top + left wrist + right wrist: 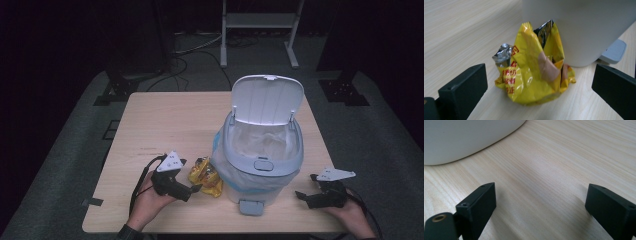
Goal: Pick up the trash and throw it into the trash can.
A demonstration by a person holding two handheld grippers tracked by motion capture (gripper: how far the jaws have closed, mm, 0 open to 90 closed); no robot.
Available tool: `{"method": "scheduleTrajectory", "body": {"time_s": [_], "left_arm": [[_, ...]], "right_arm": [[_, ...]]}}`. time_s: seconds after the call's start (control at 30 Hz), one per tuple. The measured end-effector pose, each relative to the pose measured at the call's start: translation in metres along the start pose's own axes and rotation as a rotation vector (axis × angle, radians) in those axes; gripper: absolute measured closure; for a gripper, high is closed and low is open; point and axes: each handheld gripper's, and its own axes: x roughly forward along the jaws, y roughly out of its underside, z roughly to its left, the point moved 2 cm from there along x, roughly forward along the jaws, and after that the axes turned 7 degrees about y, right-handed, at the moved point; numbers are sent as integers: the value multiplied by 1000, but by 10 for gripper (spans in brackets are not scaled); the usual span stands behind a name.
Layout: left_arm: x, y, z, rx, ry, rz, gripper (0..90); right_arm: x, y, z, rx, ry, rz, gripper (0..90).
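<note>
Clearly the work in hand is the crumpled yellow snack wrapper [205, 176], which lies on the desk [165, 120] touching the foot of the white pedal bin [262, 150], at about nine o'clock from the bin's base. The bin's lid [267, 99] stands open and a thin plastic liner [260, 140] shows inside.

The left tool [192, 189] sits just at the wrapper's seven o'clock side; in the left gripper view its jaws stand wide apart with the wrapper [534, 72] between and beyond them, untouched. The right tool [306, 196] rests on the desk at the bin's four o'clock, jaws likewise apart with bare wood between them.

The wrapper looks very light, thin and springy: foil-lined film, glossy and likely slippery, that will crush rather than resist. A grip across the bunched middle, where several folds stack up, should hold better than pinching a single loose peak [547, 30], which could slide out. Pushing sideways may simply skate it against the bin.
</note>
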Motion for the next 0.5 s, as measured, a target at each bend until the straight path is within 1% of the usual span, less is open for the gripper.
{"method": "scheduleTrajectory", "body": {"time_s": [0.1,0.13,0.2,0.23,0.3,0.33,0.37,0.4,0.47,0.5], "left_arm": [[5,-5,1,-1,1,11,0],[6,-7,1,7,4,9,41],[10,-9,1,5,6,12,57],[11,-10,1,9,8,19,82],[13,-10,1,10,6,15,129],[14,-10,1,8,0,20,129],[14,-10,2,2,2,23,168],[13,-10,3,1,3,16,205],[11,-9,3,4,-1,8,243],[9,-9,3,5,0,0,284]], "right_arm": [[0,0,0,1,-1,0,88],[0,0,0,1,-1,0,88],[0,0,0,1,-1,0,88],[0,0,0,1,-1,0,88],[0,0,0,1,-1,0,88],[0,0,0,1,-1,0,88],[0,0,0,1,-1,0,88],[0,0,0,1,-1,0,88],[0,0,0,1,-1,0,88],[0,0,0,1,-2,0,88]]}}
